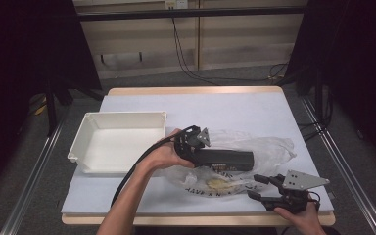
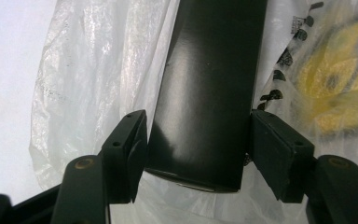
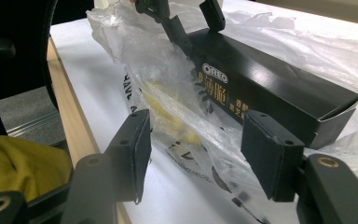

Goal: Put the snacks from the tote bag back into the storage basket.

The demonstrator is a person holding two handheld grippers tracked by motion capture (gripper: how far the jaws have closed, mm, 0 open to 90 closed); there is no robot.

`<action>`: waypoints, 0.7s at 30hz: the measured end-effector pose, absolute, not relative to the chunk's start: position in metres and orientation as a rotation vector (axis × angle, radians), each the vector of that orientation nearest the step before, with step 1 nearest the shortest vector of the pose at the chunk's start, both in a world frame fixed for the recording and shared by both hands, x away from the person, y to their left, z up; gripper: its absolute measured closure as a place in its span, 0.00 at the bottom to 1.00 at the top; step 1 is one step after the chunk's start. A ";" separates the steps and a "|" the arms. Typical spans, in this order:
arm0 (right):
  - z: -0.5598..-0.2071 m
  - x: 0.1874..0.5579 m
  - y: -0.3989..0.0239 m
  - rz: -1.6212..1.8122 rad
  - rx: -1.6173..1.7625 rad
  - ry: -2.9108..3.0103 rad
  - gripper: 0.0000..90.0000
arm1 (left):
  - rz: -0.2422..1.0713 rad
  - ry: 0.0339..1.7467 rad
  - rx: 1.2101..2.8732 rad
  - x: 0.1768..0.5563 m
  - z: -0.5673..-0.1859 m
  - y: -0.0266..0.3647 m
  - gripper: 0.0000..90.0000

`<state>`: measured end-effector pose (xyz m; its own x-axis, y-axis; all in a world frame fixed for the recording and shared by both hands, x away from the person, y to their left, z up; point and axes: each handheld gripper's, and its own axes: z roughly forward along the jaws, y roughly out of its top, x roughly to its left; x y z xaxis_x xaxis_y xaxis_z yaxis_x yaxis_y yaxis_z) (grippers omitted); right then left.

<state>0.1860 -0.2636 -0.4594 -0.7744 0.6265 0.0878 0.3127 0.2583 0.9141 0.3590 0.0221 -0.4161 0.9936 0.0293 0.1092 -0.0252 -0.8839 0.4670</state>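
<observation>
Black box [image 1: 227, 159], long axis left-right, is clamped at its left end by left gripper [image 2: 198, 154]; right gripper [image 1: 260, 187] is held open, empty.

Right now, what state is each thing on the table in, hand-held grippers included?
Black box: lying flat on the bag, one end between the left jaws.
Plastic bag: crumpled, spread flat under the box.
White tray: upright, empty.
Left hand-held gripper: jaws astride the box end, contact unclear.
Right hand-held gripper: open, holding nothing.

White tray [image 1: 122, 139] blocks left; far tabletop [image 1: 235, 105] free.
</observation>
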 end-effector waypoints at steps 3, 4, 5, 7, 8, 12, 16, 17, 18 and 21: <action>-0.460 0.186 -0.263 1.522 0.870 2.241 0.47 | 0.161 -0.019 2.659 0.355 -0.416 0.020 0.46; -0.460 0.187 -0.263 1.522 0.869 2.242 0.47 | 0.163 -0.043 2.666 0.355 -0.416 0.019 0.46; -0.460 0.187 -0.263 1.521 0.868 2.242 0.47 | 0.163 -0.043 2.666 0.355 -0.416 0.019 0.46; -0.459 0.187 -0.263 1.522 0.869 2.241 0.47 | 0.169 -0.057 2.677 0.356 -0.415 0.019 0.46; -0.459 0.186 -0.263 1.522 0.870 2.240 0.47 | 0.159 -0.059 2.676 0.357 -0.416 0.018 0.46; -0.459 0.186 -0.263 1.521 0.869 2.239 0.46 | 0.155 -0.086 2.729 0.355 -0.420 0.013 0.44; -0.460 0.187 -0.263 1.523 0.869 2.241 0.45 | 0.142 -0.105 2.746 0.359 -0.423 0.010 0.43; -0.460 0.187 -0.263 1.523 0.872 2.240 0.45 | 0.114 -0.074 2.735 0.359 -0.426 0.009 0.43; -0.460 0.186 -0.263 1.523 0.872 2.240 0.45 | 0.115 -0.107 2.759 0.359 -0.425 0.009 0.43; -0.460 0.186 -0.264 1.525 0.877 2.236 0.45 | 0.130 -0.112 2.769 0.358 -0.428 0.007 0.42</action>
